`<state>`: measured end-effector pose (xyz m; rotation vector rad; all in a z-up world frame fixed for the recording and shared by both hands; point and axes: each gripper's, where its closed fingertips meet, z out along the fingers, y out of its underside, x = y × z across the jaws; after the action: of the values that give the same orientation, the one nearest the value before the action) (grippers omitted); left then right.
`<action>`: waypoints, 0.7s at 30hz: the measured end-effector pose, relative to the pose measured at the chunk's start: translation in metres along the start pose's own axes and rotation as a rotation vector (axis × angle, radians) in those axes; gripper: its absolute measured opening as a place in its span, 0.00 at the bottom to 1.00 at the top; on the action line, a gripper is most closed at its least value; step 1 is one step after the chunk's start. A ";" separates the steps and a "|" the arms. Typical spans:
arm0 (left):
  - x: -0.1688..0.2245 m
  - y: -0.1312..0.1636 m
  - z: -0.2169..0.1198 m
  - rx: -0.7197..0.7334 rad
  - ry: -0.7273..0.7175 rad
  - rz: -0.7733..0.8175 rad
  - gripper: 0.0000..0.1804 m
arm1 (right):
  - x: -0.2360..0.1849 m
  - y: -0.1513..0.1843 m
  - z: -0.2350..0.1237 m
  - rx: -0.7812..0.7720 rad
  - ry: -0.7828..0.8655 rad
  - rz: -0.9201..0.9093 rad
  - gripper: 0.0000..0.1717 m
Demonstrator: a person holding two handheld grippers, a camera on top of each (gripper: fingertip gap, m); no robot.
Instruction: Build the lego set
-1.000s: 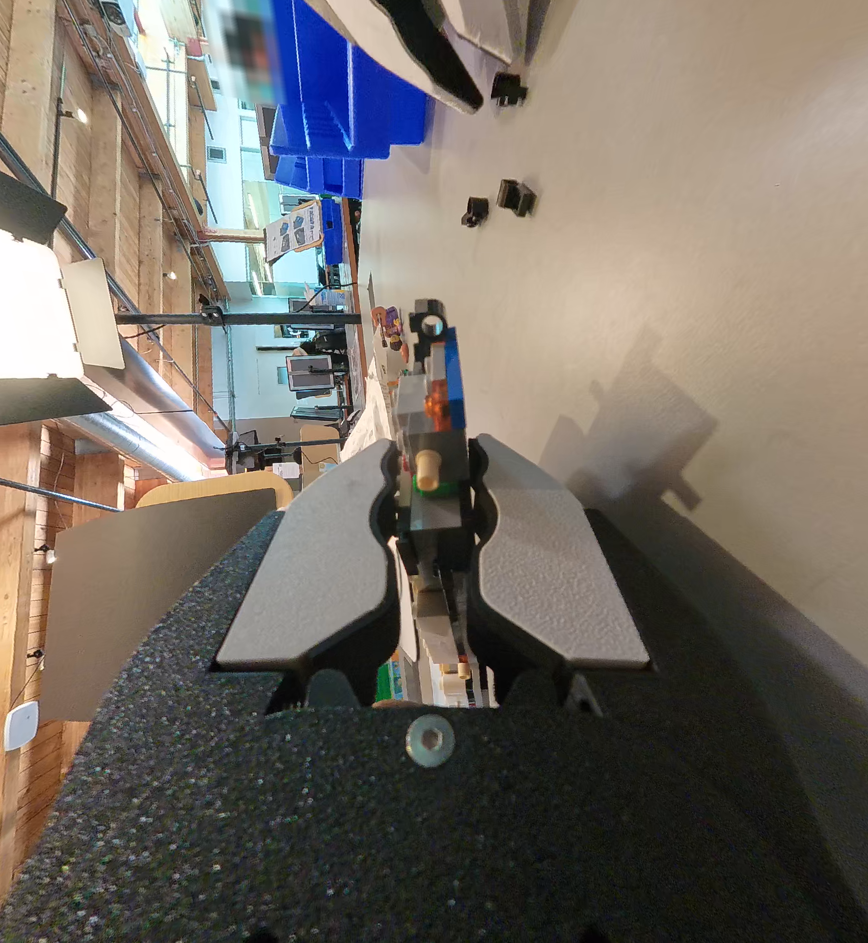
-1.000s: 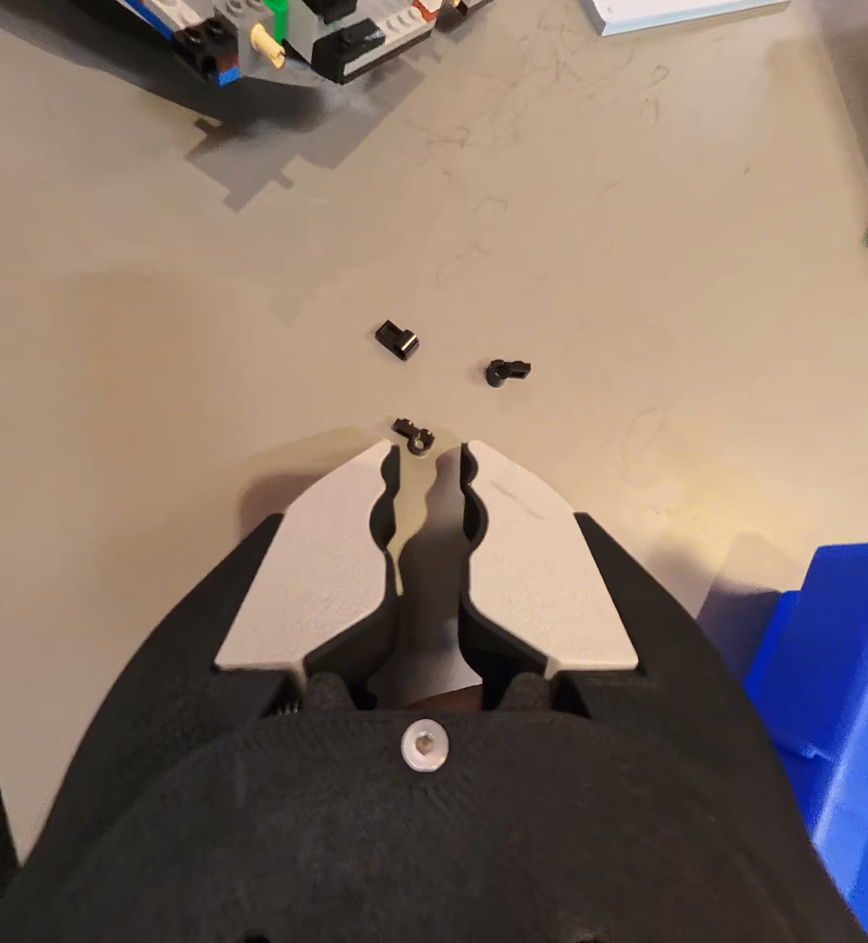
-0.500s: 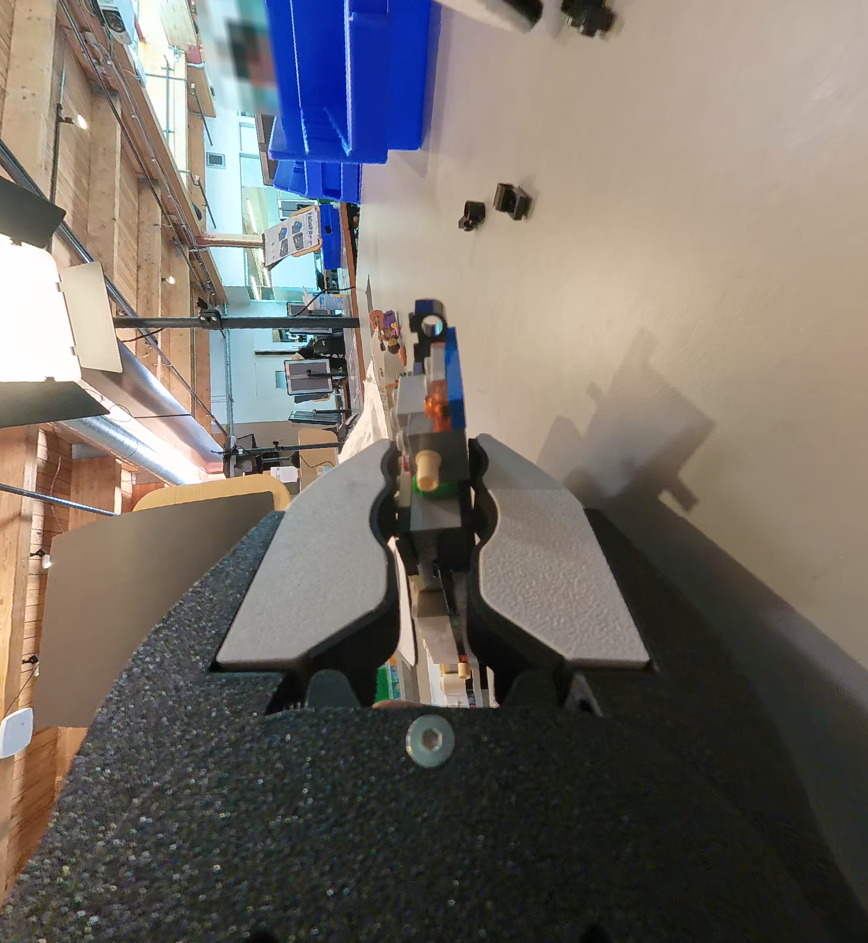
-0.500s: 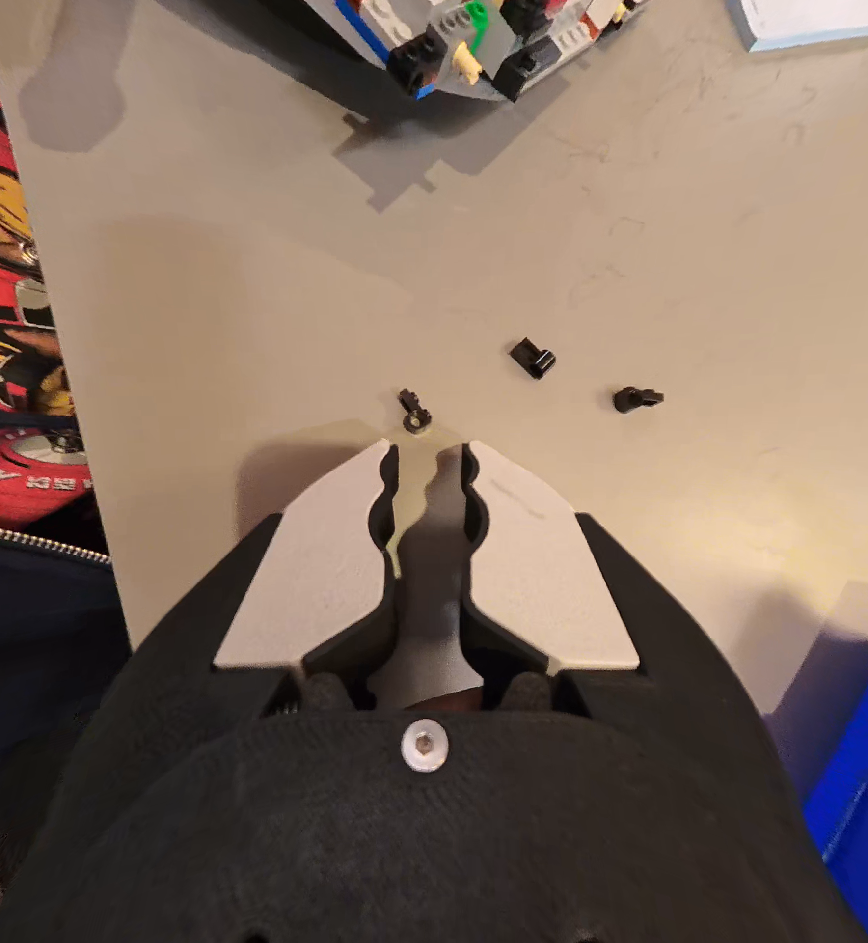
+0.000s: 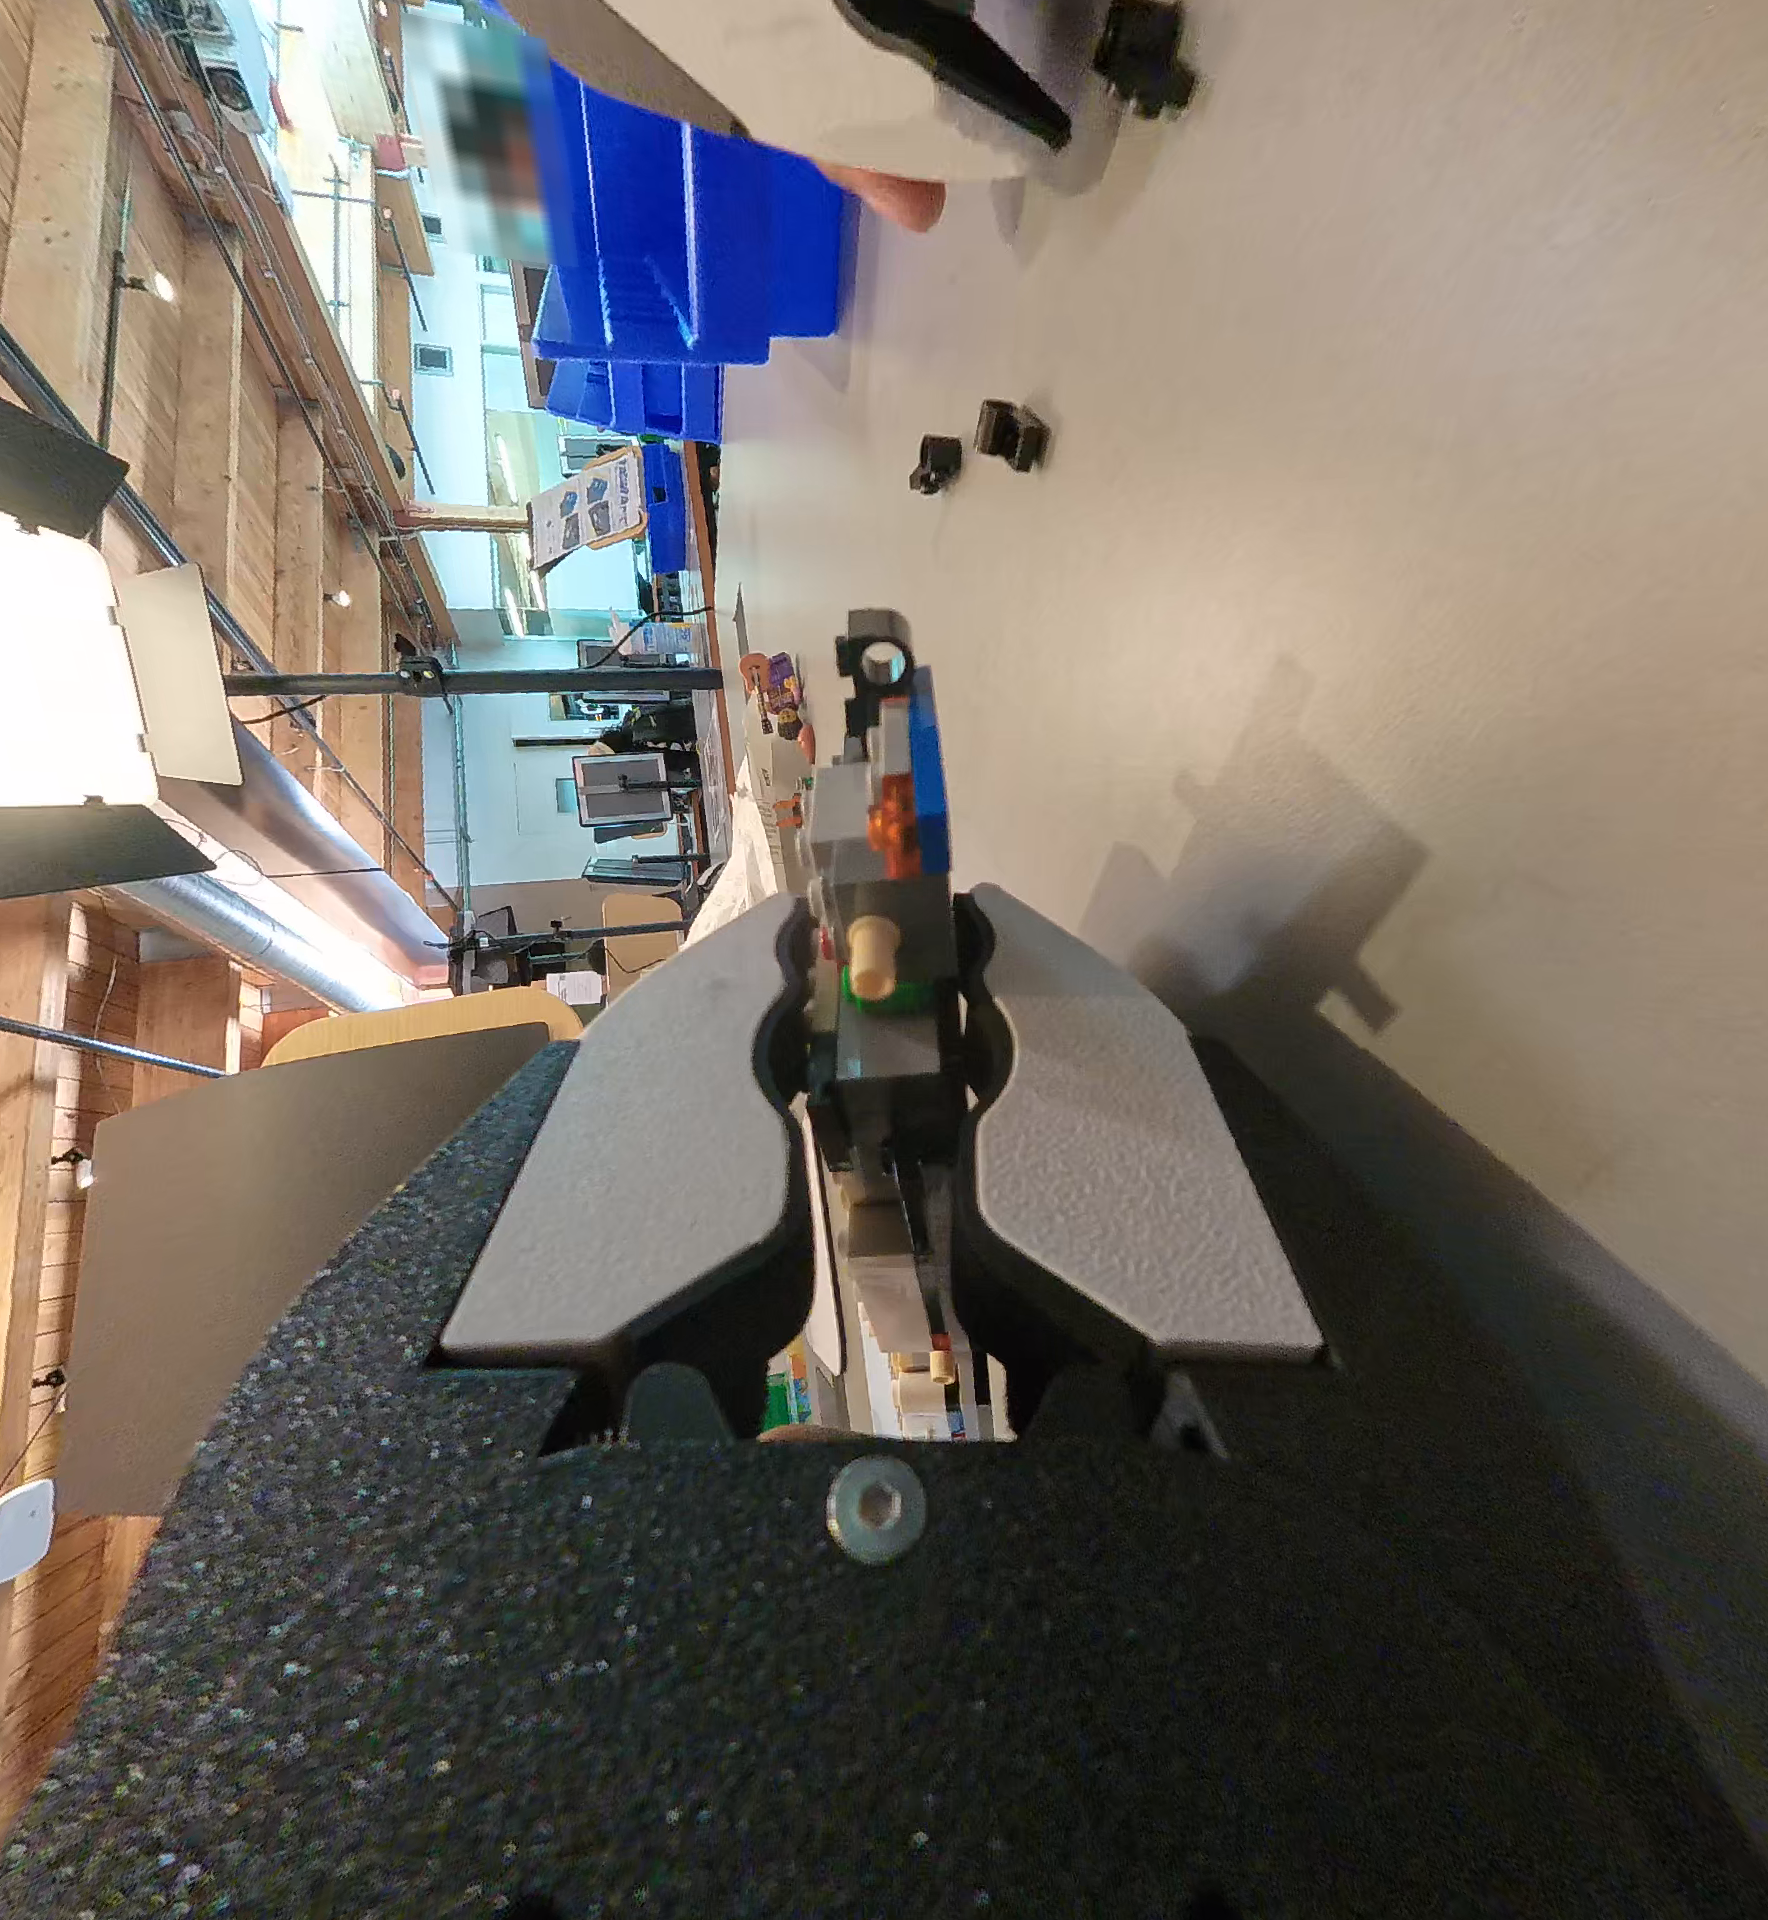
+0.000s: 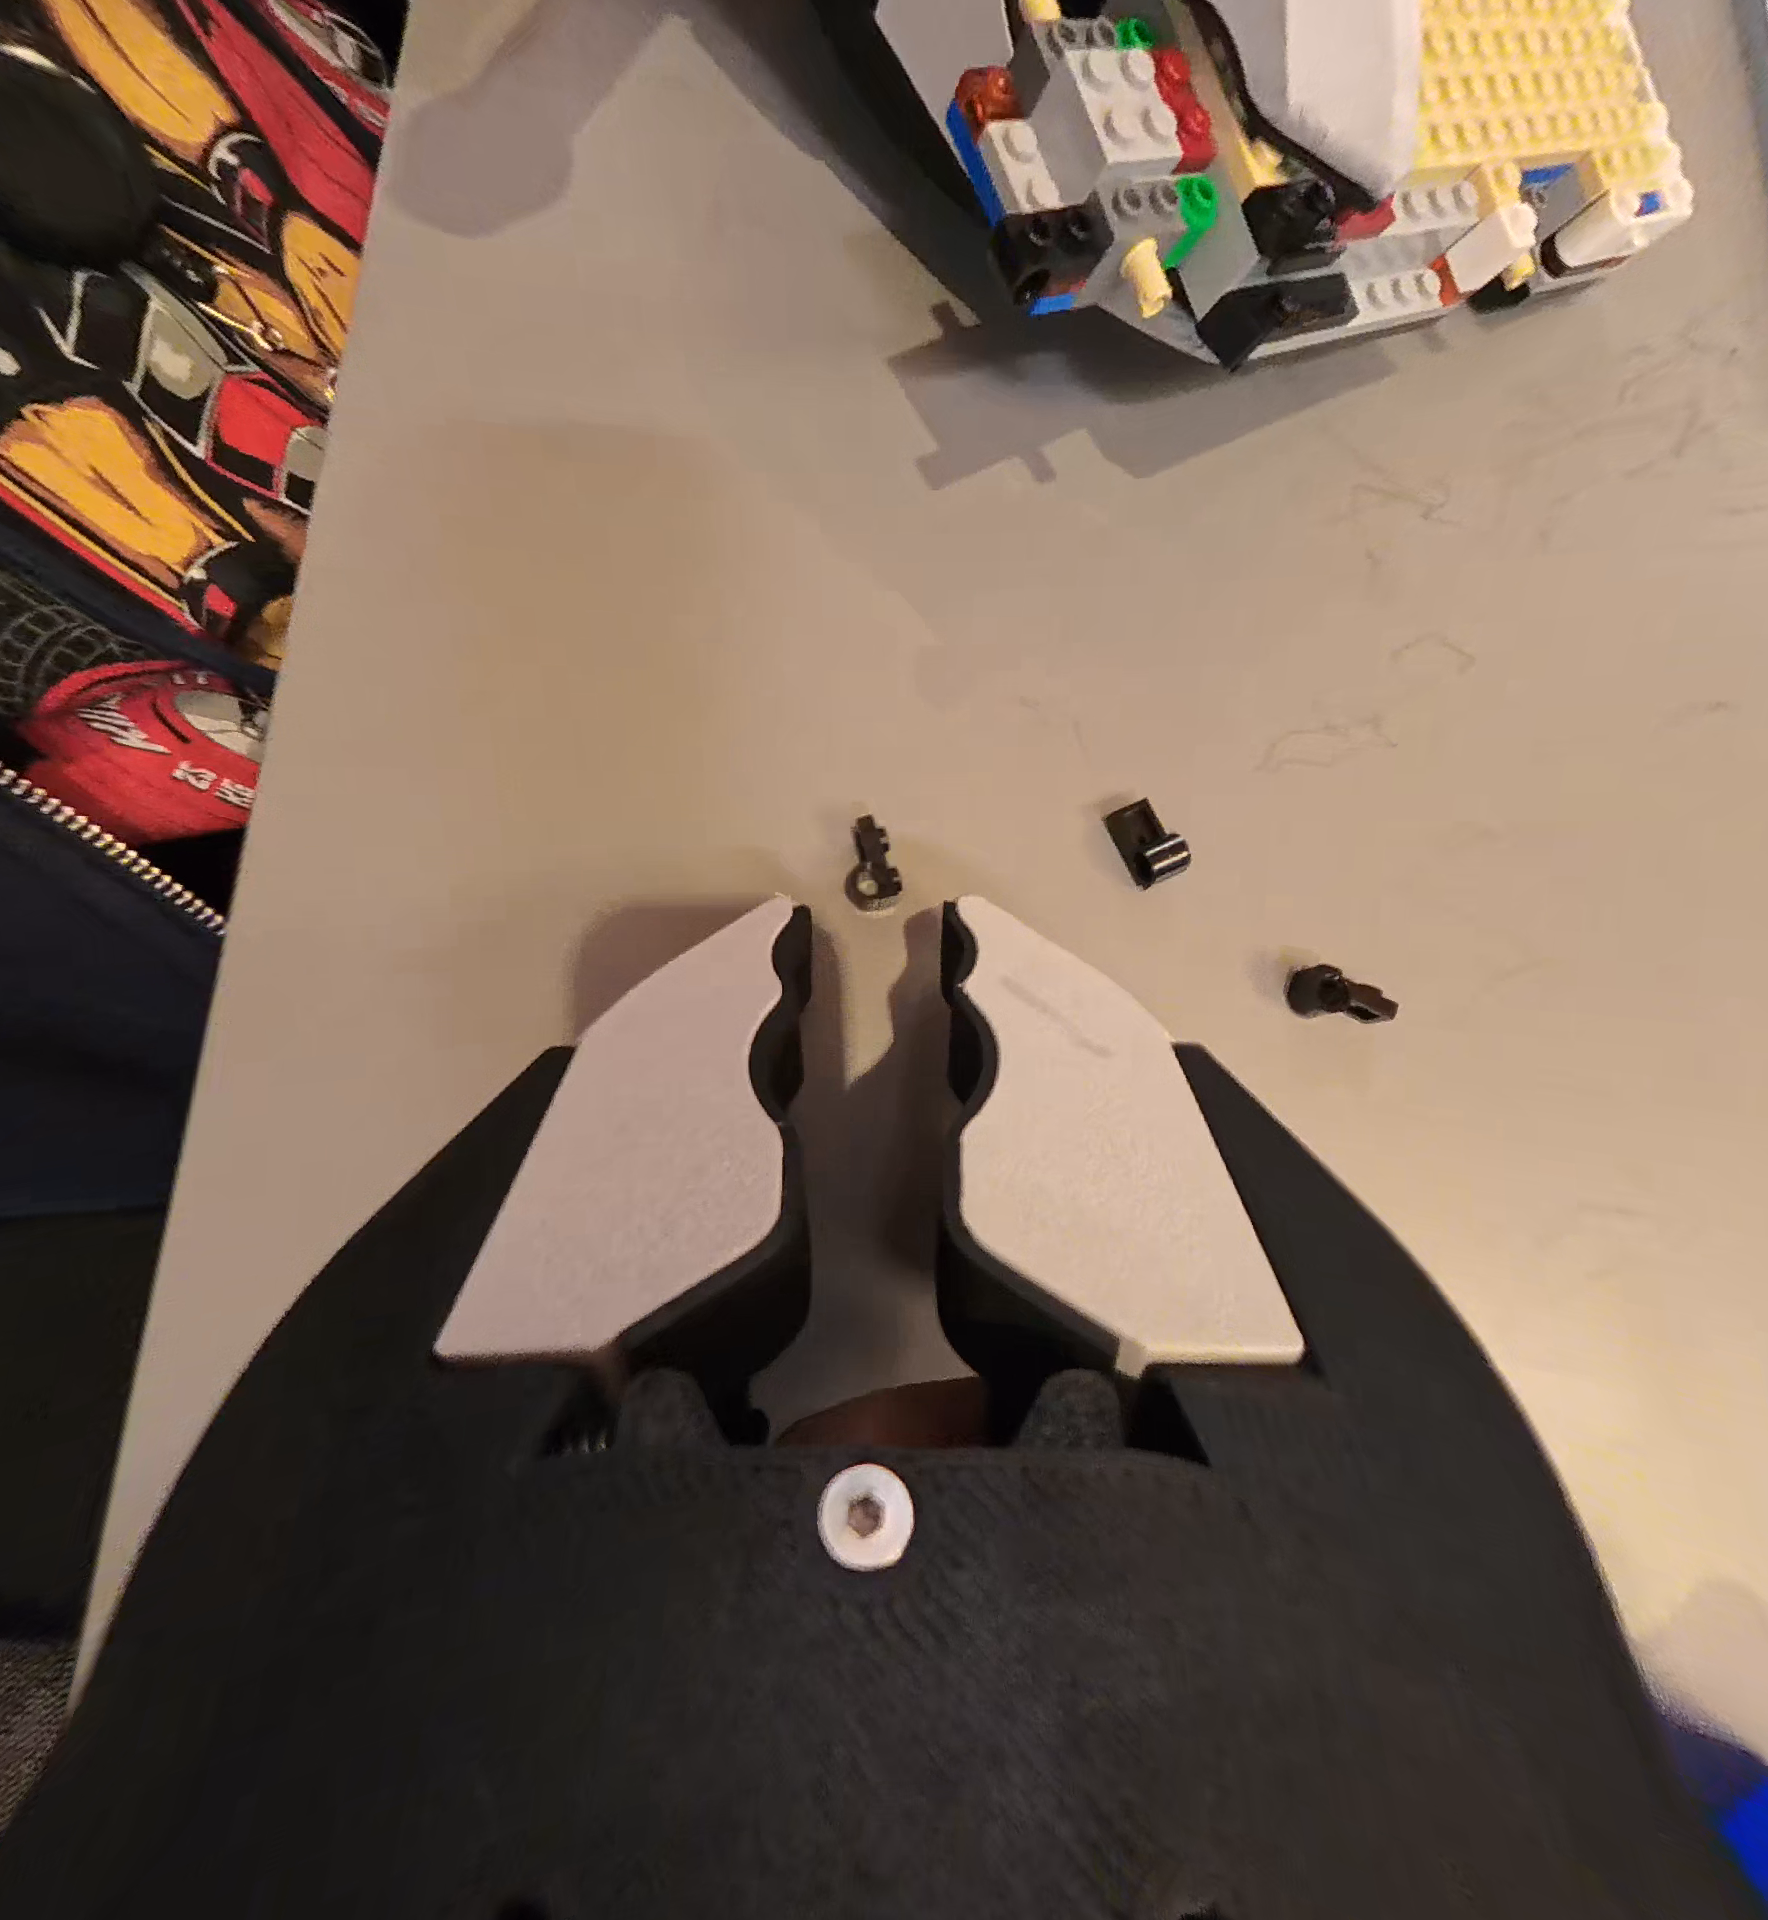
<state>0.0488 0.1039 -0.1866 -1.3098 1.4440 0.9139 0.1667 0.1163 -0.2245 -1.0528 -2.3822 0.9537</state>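
On the table [image 6: 651, 520], your left gripper [image 5: 885, 940] is clamping the brick model [image 5: 885, 831]; your right gripper [image 6: 875, 920] is hovering open just near a black pin [image 6: 872, 873].

the left tool [image 5: 882, 940] has a black, speckled, grainy body with a silver hex screw set in the middle near the base of its fingers [image 5: 682, 1091], which are broad grey textured plates with black wavy inner edges. the right tool [image 6: 875, 920] is built the same: matte black body, pale grey finger plates, scalloped black pads and one hex screw.
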 end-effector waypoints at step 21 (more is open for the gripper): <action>-0.017 0.003 0.000 -0.129 -0.035 -0.119 0.15 | 0.037 -0.072 -0.026 -0.050 0.598 -0.173 0.05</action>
<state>0.0455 0.1089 -0.1703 -1.4514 1.2839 0.9585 0.1209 0.1198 -0.1527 -0.9606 -1.9600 0.4352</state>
